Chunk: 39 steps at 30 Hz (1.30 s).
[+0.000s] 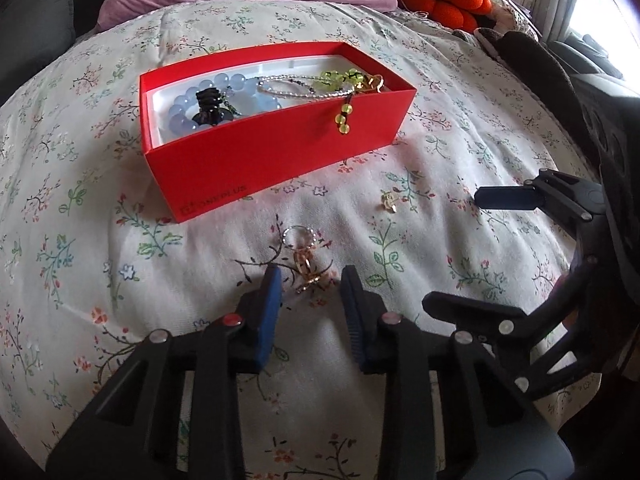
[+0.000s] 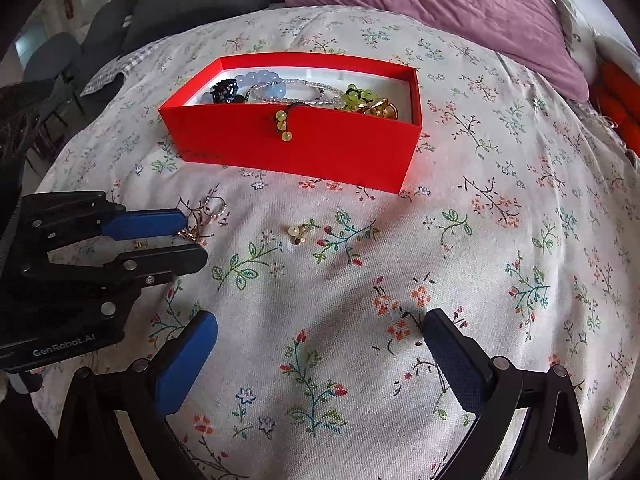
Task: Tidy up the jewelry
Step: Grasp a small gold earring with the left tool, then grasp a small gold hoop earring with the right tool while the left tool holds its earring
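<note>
box [image 1: 256, 168] reads "oneplus"; hand-held gripper [image 2: 194, 238] "genrobot.ai".

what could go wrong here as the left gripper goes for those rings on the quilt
The gold rings lie tangled between the open left gripper fingers, so closing may catch only one or snag the quilt. The green bead strand hangs over the red box wall and could slip out.

The red box [image 1: 256, 160] reads "ONEPLUS" on its side; the left hand-held gripper [image 2: 194, 238] body reads "GenRobot.AI".
</note>
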Available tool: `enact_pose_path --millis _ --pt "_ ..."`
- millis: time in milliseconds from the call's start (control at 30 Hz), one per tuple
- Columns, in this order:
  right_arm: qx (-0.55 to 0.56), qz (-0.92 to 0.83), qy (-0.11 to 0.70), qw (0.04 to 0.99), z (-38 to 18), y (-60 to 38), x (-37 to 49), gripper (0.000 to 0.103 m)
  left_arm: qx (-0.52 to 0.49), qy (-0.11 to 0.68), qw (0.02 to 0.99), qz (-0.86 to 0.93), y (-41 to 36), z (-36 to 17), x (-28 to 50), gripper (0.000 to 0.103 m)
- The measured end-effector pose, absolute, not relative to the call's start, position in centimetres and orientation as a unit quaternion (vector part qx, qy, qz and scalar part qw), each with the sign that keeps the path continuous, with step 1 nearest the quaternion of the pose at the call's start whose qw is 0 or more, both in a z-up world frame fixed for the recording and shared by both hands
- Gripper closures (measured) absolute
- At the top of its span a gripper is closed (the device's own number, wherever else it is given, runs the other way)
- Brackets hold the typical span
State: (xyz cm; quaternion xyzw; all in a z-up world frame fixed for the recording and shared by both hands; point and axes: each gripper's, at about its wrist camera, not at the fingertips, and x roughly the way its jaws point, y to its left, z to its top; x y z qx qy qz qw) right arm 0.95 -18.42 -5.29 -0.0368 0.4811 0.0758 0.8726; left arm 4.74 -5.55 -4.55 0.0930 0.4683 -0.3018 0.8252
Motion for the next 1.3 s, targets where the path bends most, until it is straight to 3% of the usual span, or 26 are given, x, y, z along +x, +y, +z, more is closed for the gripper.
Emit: enact_pose_path --millis 100,500,567,733,1300 --pt "-0.035 0.076 0.480 0.873 -5.3 -18.4 1.0 0.000 0.099 0.472 0.826 -0.292 -5.6 -4.5 5.0 0.091" --pt "-0.015 0.113 0.462 0.879 -4.4 -16.6 1.2 0.002 0.073 0.481 0.836 -0.253 -1.9 -2.9 5.5 0.093" --pt "-0.013 0.123 0.462 0.878 -4.4 -15.8 1.4 0.005 0.069 0.480 0.838 -0.249 -1.2 -2.6 5.5 0.093" --pt "-0.003 0.164 0.471 0.867 -4.9 -13.5 2.1 0.028 0.061 0.484 0.839 -0.240 0.1 -2.3 5.5 0.093" --pt "-0.042 0.143 0.440 0.885 -5.8 -10.9 5.2 0.058 0.050 0.490 0.837 -0.237 1.5 -2.3 6.1 0.093"
